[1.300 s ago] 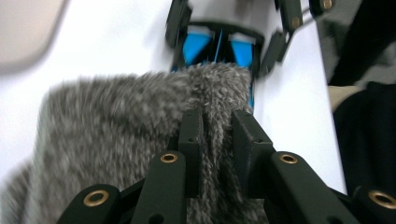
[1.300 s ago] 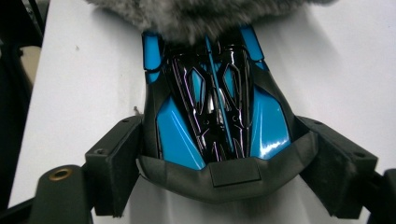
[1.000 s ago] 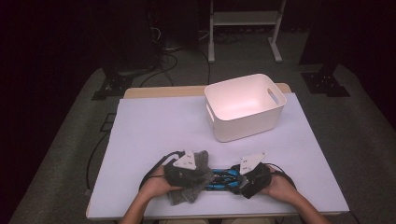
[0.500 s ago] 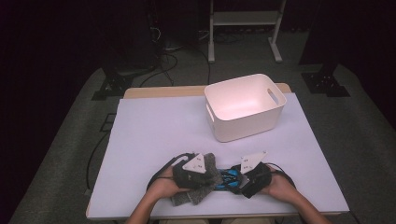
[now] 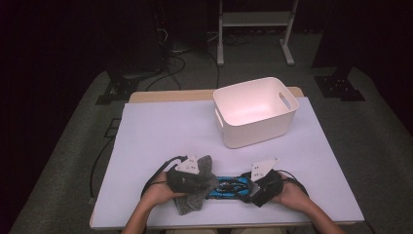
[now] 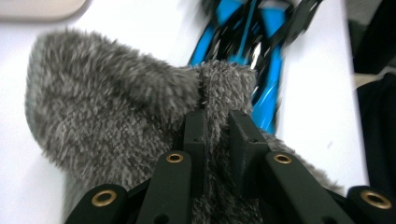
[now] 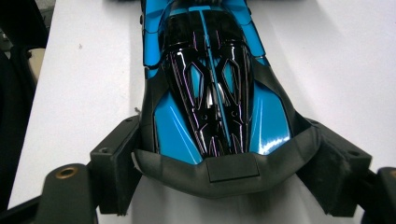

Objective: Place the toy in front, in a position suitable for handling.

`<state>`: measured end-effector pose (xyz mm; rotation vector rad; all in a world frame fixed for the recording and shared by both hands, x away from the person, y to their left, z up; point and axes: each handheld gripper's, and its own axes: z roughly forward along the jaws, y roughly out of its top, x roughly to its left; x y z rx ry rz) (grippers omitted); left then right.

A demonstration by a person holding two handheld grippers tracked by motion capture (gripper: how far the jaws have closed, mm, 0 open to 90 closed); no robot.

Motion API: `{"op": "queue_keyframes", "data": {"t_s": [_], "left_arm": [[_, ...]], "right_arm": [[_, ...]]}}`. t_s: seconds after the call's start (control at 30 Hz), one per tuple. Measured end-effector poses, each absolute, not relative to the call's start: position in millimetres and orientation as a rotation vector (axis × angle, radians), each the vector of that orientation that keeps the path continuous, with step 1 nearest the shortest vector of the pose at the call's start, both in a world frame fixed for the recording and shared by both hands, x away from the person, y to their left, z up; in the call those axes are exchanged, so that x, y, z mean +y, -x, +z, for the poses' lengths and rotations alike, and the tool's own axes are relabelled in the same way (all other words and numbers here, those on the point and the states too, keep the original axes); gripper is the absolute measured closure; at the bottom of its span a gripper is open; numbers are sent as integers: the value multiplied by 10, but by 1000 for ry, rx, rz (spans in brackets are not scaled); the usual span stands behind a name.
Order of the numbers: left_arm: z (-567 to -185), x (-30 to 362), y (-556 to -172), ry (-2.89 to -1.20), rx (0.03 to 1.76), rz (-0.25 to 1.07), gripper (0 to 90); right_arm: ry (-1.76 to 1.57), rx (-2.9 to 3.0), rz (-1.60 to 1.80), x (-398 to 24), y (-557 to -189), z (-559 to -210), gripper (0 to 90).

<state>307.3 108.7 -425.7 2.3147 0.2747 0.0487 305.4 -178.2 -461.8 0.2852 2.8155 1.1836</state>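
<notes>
Left gripper jaws nearly closed, pinching a fold of grey fuzzy cloth between the pads, rest of it bunched ahead; right gripper jaws spread wide, clamping blue toy car by its rear end, body running ahead of them.

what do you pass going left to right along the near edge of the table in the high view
left gripper shut on the grey fluffy cloth → blue and black toy car → right gripper clamped on the car's end. The white bin sits farther back, outside this line.
</notes>
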Motion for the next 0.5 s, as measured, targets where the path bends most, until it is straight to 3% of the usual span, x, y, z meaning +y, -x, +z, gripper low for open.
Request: {"op": "queue_keyframes", "data": {"t_s": [0.2,0.5], "left_arm": [[-4151,634,-3090,-2347,154,62,783],[-4167,395,-3226,-2339,136,2,782]], "right_arm": [[-290,2812,1191,-1790,-3051,-4624,211],[-289,2809,1203,-1795,-3055,-4631,211]]}}
